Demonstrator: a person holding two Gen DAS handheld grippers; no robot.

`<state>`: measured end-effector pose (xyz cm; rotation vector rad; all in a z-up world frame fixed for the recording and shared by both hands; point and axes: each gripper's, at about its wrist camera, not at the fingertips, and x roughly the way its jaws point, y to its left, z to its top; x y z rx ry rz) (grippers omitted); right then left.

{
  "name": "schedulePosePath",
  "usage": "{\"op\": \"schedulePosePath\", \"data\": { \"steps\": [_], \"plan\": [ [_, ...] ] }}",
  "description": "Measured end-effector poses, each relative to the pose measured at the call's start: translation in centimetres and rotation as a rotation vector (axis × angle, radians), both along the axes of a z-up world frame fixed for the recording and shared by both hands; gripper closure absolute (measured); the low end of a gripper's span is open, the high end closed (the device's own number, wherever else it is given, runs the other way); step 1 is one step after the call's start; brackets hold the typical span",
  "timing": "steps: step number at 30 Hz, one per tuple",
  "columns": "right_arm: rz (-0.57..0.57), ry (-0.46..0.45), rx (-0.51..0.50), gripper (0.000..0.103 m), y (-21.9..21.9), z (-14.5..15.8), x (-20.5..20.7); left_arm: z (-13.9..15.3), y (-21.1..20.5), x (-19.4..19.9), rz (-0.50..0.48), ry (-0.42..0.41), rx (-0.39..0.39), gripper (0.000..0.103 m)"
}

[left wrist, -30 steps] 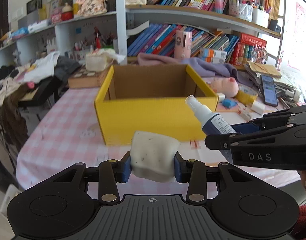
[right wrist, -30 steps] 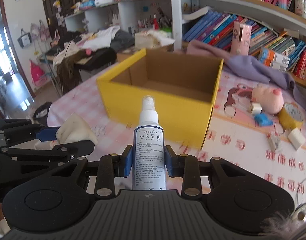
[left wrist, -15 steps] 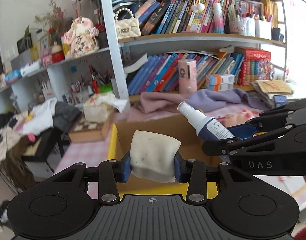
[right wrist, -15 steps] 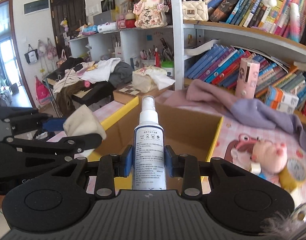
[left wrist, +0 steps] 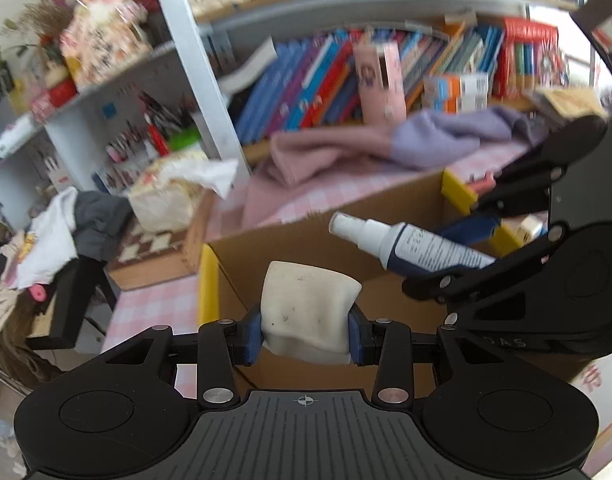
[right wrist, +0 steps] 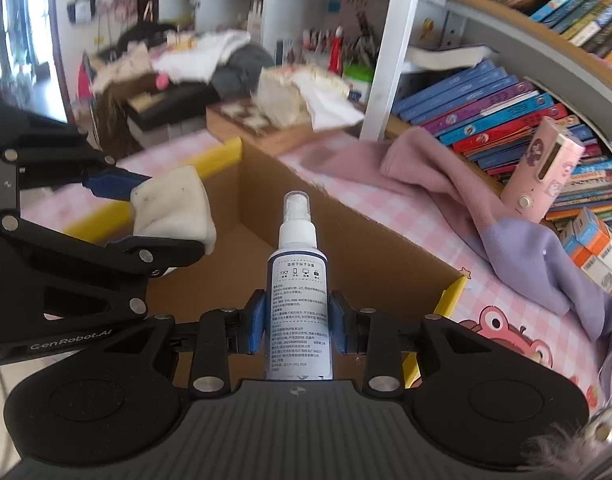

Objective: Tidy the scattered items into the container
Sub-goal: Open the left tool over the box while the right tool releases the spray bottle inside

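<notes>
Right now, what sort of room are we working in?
Most likely a lived-in home study or bedroom: packed bookshelves behind a pink checked tablecloth, with clothes heaped on furniture farther back. Both grippers hang over the yellow cardboard box.

Sponge (left wrist: pixel 310 308), spray bottle (right wrist: pixel 299 304) above yellow box (right wrist: pixel 346 248).

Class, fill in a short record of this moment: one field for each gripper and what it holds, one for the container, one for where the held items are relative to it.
left gripper: shut on soft off-white sponge pad
right gripper: shut on white-and-navy plastic spray bottle
container: yellow cardboard box, open top, brown inside
position: both items held above the box opening
released: neither yet
</notes>
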<state>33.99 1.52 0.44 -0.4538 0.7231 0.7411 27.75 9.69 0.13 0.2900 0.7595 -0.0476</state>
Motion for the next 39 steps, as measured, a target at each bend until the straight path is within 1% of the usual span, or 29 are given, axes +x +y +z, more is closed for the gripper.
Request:
{"op": "schedulePosePath", "data": {
  "steps": [5,8,12,15,17,22,25,27,35,39],
  "plan": [
    [0.074,0.002,-0.111,0.072,1.2,-2.0,2.0,-1.5,0.1,2.3,-0.042,0.052,0.036,0.064],
    [0.113,0.012,-0.182,0.072,1.9,-2.9,3.2,-2.2,0.2,3.9,-0.089,0.089,0.049,0.063],
    [0.134,0.023,-0.233,0.072,2.2,-3.8,4.4,-3.6,0.0,5.7,-0.14,0.142,0.085,0.062],
    [0.138,0.04,-0.244,0.072,2.3,-4.3,5.2,-4.4,0.1,6.5,-0.155,0.182,0.091,0.061],
    [0.137,0.049,-0.25,0.072,2.4,-4.6,5.5,-4.5,0.1,6.9,-0.168,0.193,0.092,0.059],
    [0.142,0.074,-0.266,0.072,2.8,-5.3,5.9,-5.4,0.4,7.5,-0.192,0.224,0.137,0.058],
    [0.142,0.073,-0.265,0.072,2.9,-5.3,5.8,-5.6,0.9,7.6,-0.188,0.242,0.12,0.058],
    [0.135,0.08,-0.264,0.072,2.9,-5.3,5.9,-5.5,0.9,7.6,-0.2,0.239,0.116,0.057],
    [0.108,0.091,-0.267,0.072,3.1,-5.3,5.3,-5.8,1.1,7.7,-0.214,0.252,0.155,0.056],
    [0.098,0.094,-0.262,0.072,3.2,-5.3,4.8,-5.8,1.2,7.8,-0.217,0.253,0.162,0.055]
  ]
}}
